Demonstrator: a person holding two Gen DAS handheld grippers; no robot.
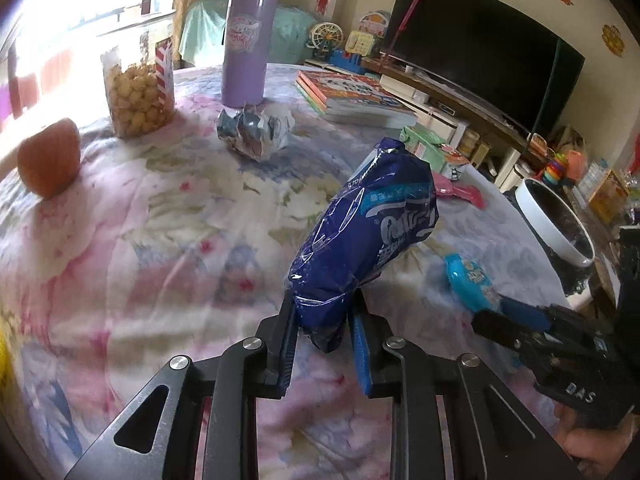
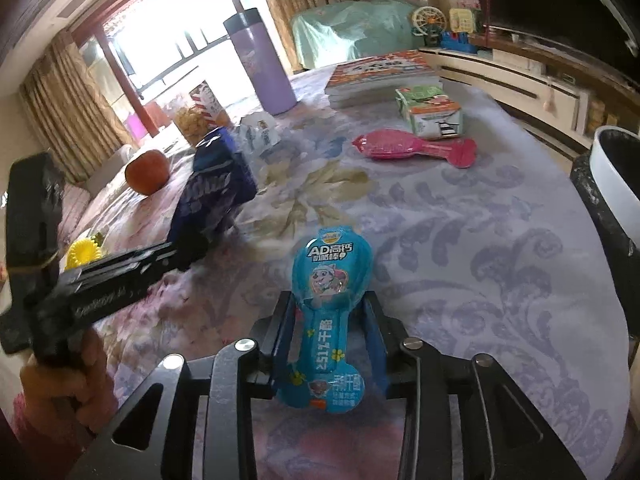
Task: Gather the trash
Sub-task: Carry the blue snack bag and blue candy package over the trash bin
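My left gripper point(image 1: 322, 312) is shut on the lower end of a dark blue snack bag point(image 1: 372, 224), which sticks up and forward, tilted off the floral tablecloth point(image 1: 160, 240). In the right wrist view that bag point(image 2: 212, 196) shows at the left with the left gripper point(image 2: 180, 252) on it. My right gripper point(image 2: 330, 304) is shut on a cyan bone-shaped wrapper point(image 2: 332, 276) lying along its fingers. The same wrapper point(image 1: 472, 276) appears at the right of the left wrist view. A crumpled silver wrapper point(image 1: 252, 132), a pink bone-shaped wrapper point(image 2: 416, 148) and a green carton point(image 2: 432, 112) lie on the table.
A white bin with a black liner point(image 2: 616, 184) stands off the table's right edge. On the far side stand a purple tumbler point(image 1: 248, 40), a jar of popcorn point(image 1: 138, 88), an orange fruit point(image 1: 50, 158) and a stack of books point(image 1: 352, 96). A yellow item point(image 2: 82, 254) lies at the left.
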